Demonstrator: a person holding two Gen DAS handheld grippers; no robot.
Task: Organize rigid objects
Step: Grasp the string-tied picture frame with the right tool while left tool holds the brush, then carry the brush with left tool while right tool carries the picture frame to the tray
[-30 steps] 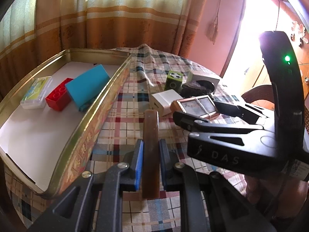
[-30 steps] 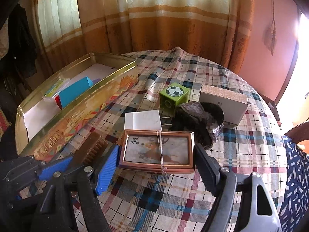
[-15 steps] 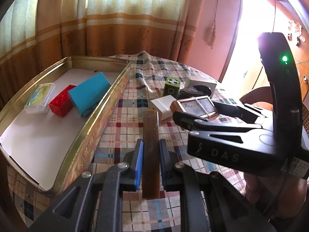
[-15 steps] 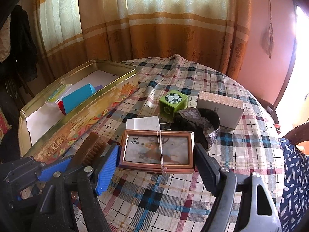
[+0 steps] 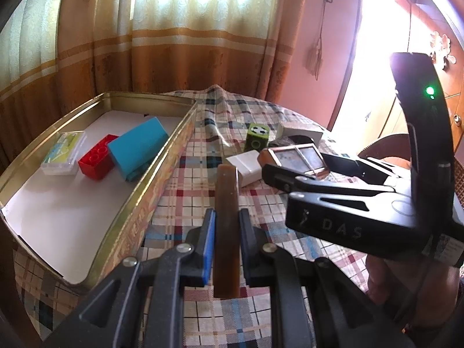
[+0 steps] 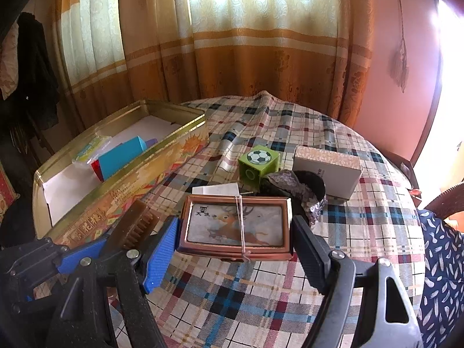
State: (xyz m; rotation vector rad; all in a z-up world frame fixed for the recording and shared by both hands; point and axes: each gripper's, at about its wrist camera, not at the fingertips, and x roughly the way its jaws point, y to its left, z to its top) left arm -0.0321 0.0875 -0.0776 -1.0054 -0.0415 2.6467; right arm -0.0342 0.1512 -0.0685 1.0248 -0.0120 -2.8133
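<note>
Tin (image 6: 121, 179) walls are hiding most of the red brick (image 6: 95, 168) at the table's left edge. Left gripper (image 5: 226, 226) is clamping a brown comb (image 5: 227, 203) tight; right gripper (image 6: 235, 226) is squeezing the copper case (image 6: 236, 223) crosswise. Both are sitting unchanged since earlier.

The left gripper (image 5: 226, 226), black with blue-padded fingers (image 5: 209, 240), points forward and downward over the table, its jaws clamped tight on a slim brown comb (image 5: 227, 226) that stands on edge between the pads. Just to its right, the right gripper (image 6: 235, 246) tilts down likewise, its jaws set wide and pressed against the two short ends of a flat copper-rimmed rectangular case (image 6: 236, 226). A hand (image 5: 411, 287) shows beneath the right gripper's black body.
</note>
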